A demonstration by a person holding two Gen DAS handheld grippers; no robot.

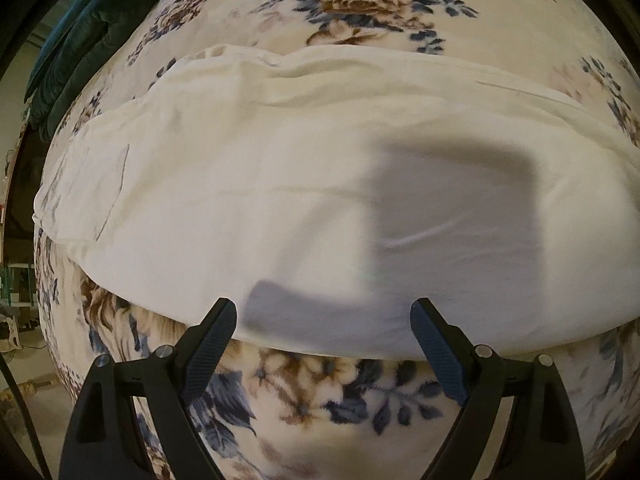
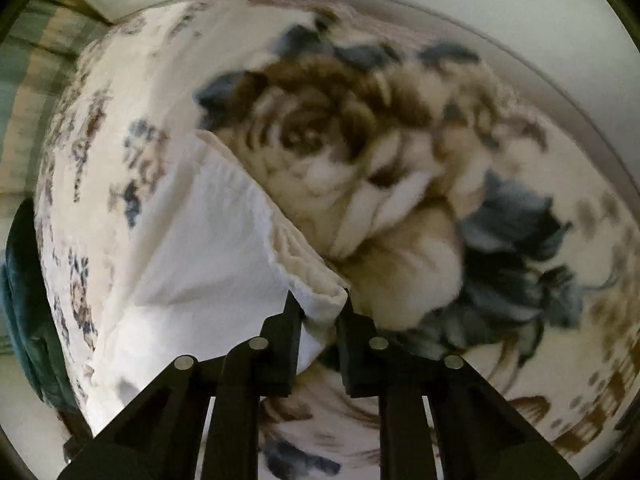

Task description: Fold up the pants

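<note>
Soft white cloth pants (image 1: 304, 184) lie on a flowery fleece blanket (image 1: 304, 396). The left gripper (image 1: 324, 320) is spread wide. The right gripper (image 2: 318, 304) pinches the pants' corner. A dark green cushion (image 1: 88, 28) sits at the blanket's edge.

from the left wrist we look steeply down along our two spread fingers (image 1: 216, 344) at the bed, close above the near edge of the white pants (image 1: 304, 184) lying across the floral blanket (image 1: 312, 396), with a dark green cushion (image 1: 88, 36) at the far left. from the right wrist we also look steeply down, nearer still, at the pants' (image 2: 200, 256) corner, blurred. both views share the pants, the blanket (image 2: 420, 152) and the cushion (image 2: 28, 300).
</note>
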